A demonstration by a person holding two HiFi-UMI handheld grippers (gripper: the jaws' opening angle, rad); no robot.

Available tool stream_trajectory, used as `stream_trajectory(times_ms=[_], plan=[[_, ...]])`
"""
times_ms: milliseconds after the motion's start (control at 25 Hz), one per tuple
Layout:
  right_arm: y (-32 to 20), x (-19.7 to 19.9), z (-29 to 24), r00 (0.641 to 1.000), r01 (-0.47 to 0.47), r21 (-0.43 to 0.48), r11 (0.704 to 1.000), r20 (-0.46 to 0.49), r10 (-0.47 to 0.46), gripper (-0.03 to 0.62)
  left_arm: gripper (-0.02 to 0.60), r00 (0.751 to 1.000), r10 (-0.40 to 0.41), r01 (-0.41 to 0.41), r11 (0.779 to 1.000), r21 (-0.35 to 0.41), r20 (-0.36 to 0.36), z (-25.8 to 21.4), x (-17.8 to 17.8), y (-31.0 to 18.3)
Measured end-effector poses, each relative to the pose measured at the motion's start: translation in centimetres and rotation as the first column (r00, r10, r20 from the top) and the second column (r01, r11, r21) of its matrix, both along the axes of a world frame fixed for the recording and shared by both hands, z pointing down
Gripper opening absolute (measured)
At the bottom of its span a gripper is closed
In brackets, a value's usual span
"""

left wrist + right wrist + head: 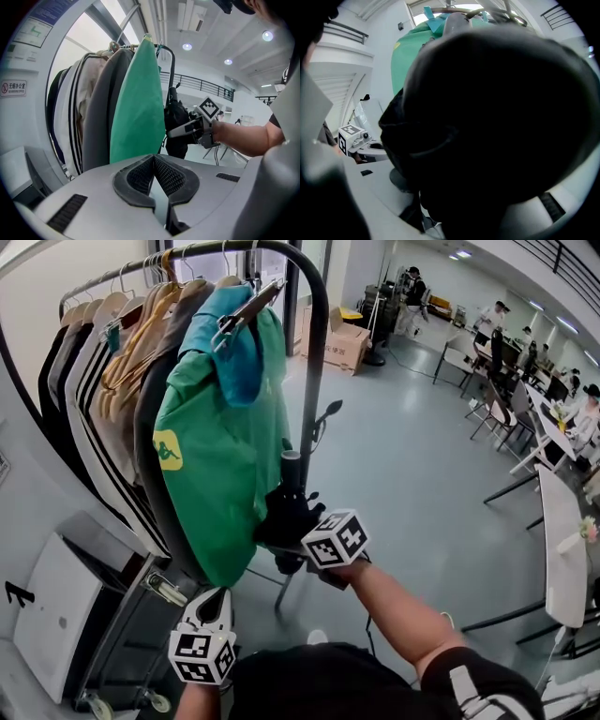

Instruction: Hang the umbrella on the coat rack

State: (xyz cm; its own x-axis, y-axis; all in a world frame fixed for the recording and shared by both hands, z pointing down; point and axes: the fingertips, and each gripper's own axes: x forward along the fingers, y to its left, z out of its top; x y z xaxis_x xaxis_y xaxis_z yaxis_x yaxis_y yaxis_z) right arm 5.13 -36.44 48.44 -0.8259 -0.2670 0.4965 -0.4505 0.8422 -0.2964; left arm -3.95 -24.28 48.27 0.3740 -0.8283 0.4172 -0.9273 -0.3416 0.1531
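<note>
A black folded umbrella hangs in front of the coat rack's black upright post, below the curved top bar. My right gripper is shut on the umbrella, whose dark fabric fills the right gripper view and hides the jaws. From the left gripper view the umbrella and the right gripper show beside the green shirt. My left gripper stays low near my body, below the clothes; its jaws meet with nothing between them.
Several garments on hangers fill the rack, the green shirt nearest the post. A white cabinet stands at the lower left. Cardboard boxes lie beyond the rack. Desks, chairs and people line the right side.
</note>
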Motion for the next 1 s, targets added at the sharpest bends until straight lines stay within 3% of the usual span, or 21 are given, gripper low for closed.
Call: stream_trajectory(times_ms=[280, 560, 1000], plan=[[0.3, 1.1, 4.7, 0.993, -0.113, -0.089, 0.990, -0.042, 0.109, 0.252, 0.015, 1.000, 0.013, -0.013, 1.000, -0.006, 0.005, 0.2, -0.5, 0.0], [-0.8, 2.2, 8.1, 0.968, -0.240, -0.118, 0.964, -0.101, 0.228, 0.252, 0.015, 1.000, 0.012, -0.012, 1.000, -0.005, 0.011, -0.2, -1.8, 0.3], [-5.2, 5.4, 11.2, 0.896, -0.393, 0.017, 0.919, -0.215, 0.388, 0.255, 0.015, 0.997, 0.075, -0.075, 0.997, 0.005, 0.020, -0.5, -1.6, -0.3]])
